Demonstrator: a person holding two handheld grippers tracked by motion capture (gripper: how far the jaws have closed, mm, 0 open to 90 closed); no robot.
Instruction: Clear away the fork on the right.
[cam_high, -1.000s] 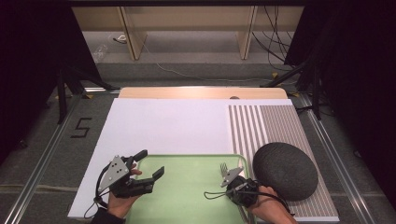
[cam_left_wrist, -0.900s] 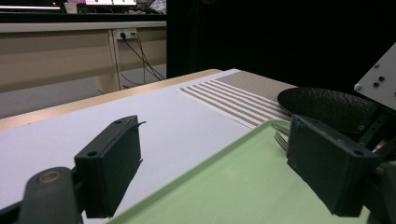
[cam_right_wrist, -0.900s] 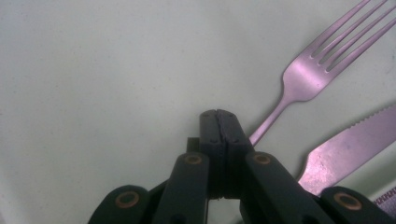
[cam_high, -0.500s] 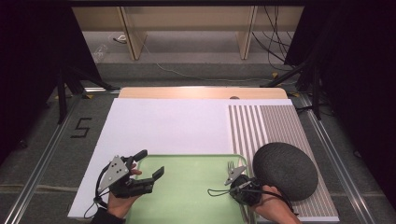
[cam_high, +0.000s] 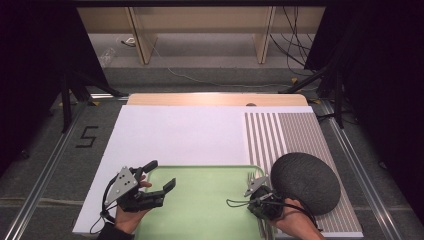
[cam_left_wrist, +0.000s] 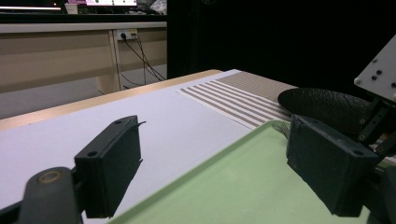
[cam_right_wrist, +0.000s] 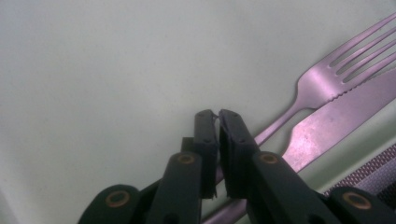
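1. Metal fork (cam_right_wrist: 322, 84) and knife (cam_right_wrist: 327, 130) lie side by side along the right edge of the green tray (cam_high: 200, 200).
2. Right gripper (cam_right_wrist: 218, 116) has just been parting its jaws; only a slit shows, nothing between them.
3. Left gripper (cam_high: 162, 176) hangs released, grasping nothing.
4. Fork handle is hidden behind the jaws.

fork handle (cam_right_wrist: 275, 128): lower end hidden behind the right gripper's (cam_right_wrist: 217, 119) jaws
knife (cam_right_wrist: 336, 121): tip cut off at 3 o'clock edge

Left gripper (cam_high: 159, 176) fingers wide apart; right gripper (cam_right_wrist: 217, 114) fingers just parting, seemingly a sliver
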